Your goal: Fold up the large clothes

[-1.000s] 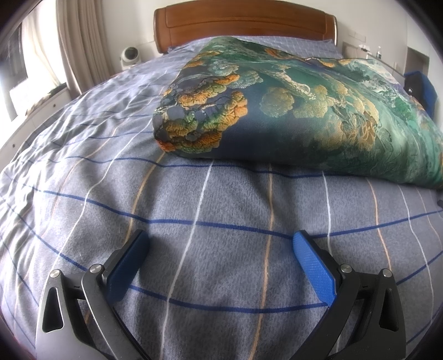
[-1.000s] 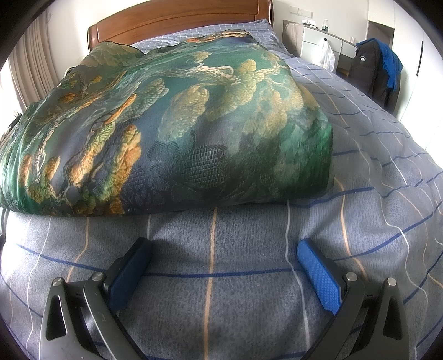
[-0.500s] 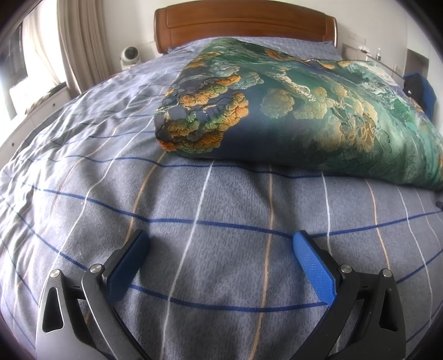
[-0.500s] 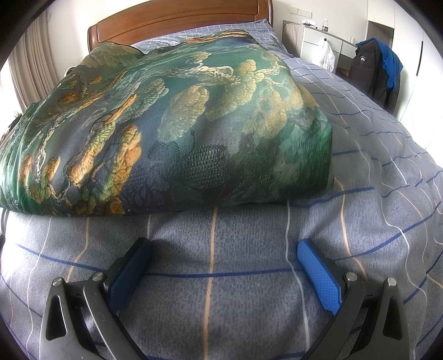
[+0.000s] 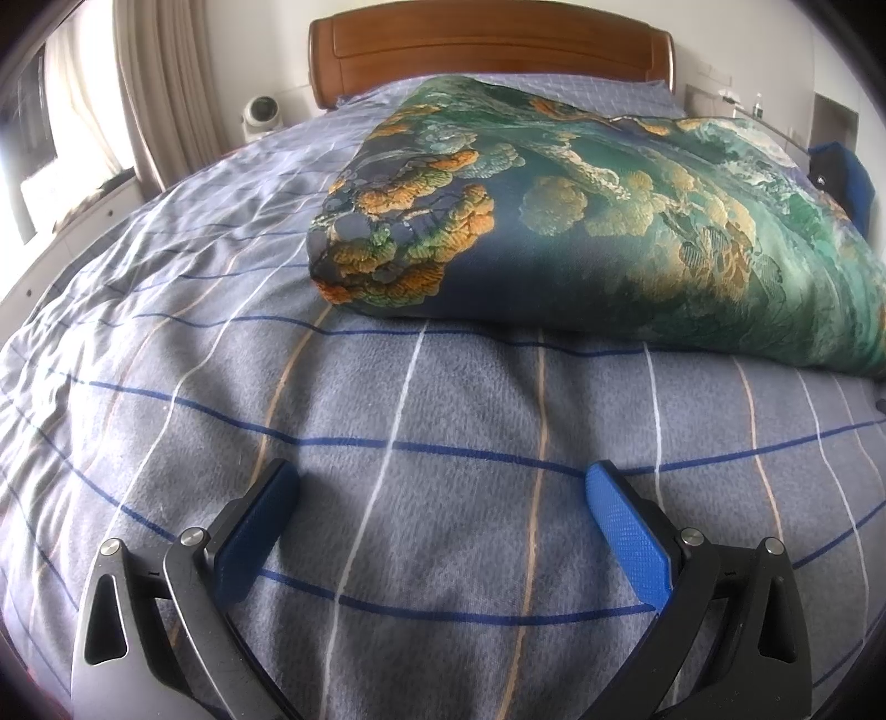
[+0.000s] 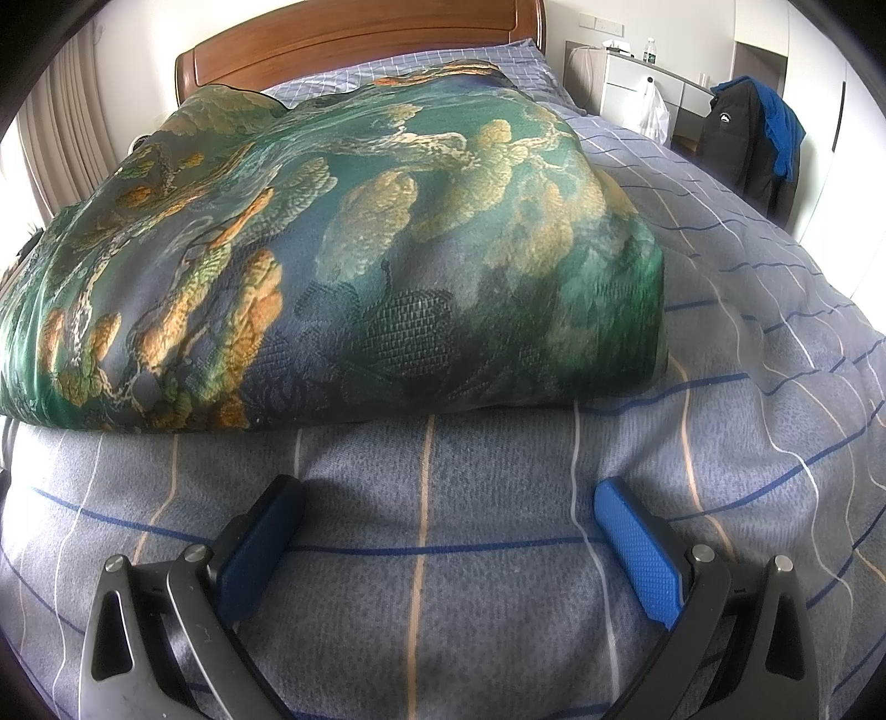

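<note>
Both views suggest the folding is mostly done. Left wrist: the left gripper (image 5: pixel 440 501) hovers over the striped bedspread (image 5: pixel 166 343), fingers spread wide and holding nothing, short of the green patterned garment (image 5: pixel 581 232), a thick folded bundle whose long axis runs across the bed. Right wrist: the right gripper (image 6: pixel 448 512), likewise agape and empty, faces its near folded edge; one more fold may remain.

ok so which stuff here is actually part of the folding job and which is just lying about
Part of the job:
- green and gold patterned cloth, lying bunched on the bed
- left gripper, open, holding nothing
- right gripper, open, holding nothing

Just lying about:
- striped grey bedcover under it
- wooden headboard
- dark jacket with blue top
- white plastic bag
- curtain
</note>
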The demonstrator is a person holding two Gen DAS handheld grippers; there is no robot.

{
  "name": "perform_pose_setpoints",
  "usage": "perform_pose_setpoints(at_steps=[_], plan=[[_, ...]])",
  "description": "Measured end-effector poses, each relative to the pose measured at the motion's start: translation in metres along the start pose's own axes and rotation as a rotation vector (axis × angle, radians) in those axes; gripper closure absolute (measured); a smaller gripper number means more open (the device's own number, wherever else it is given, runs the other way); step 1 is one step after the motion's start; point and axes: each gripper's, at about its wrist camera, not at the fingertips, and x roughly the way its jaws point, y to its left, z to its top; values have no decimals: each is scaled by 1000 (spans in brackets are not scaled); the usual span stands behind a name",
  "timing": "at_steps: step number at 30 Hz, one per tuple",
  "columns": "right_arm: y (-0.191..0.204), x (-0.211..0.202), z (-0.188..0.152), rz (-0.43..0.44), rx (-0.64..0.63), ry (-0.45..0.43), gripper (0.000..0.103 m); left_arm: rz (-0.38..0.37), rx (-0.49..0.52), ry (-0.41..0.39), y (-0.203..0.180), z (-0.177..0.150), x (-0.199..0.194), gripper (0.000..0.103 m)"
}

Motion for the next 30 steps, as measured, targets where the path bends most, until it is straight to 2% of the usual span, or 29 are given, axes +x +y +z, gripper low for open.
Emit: perform_pose_setpoints(at_steps=[13,17,23,27,30], plan=[[0,0,0,0,1,0,0,-19,-11,-1,3,-1,0,0],[0,0,0,0,1,-1,0,-36,-9,45,5,4,4,0],[0,0,0,1,1,-4,0,-139,-26,232,20,16,-4,0],[3,7,8,-2,-23,39,0,-223,-29,217,20,10,-40,1],[0,7,9,22,-23,46,0,-283,4,185,-3,29,-57,1]])
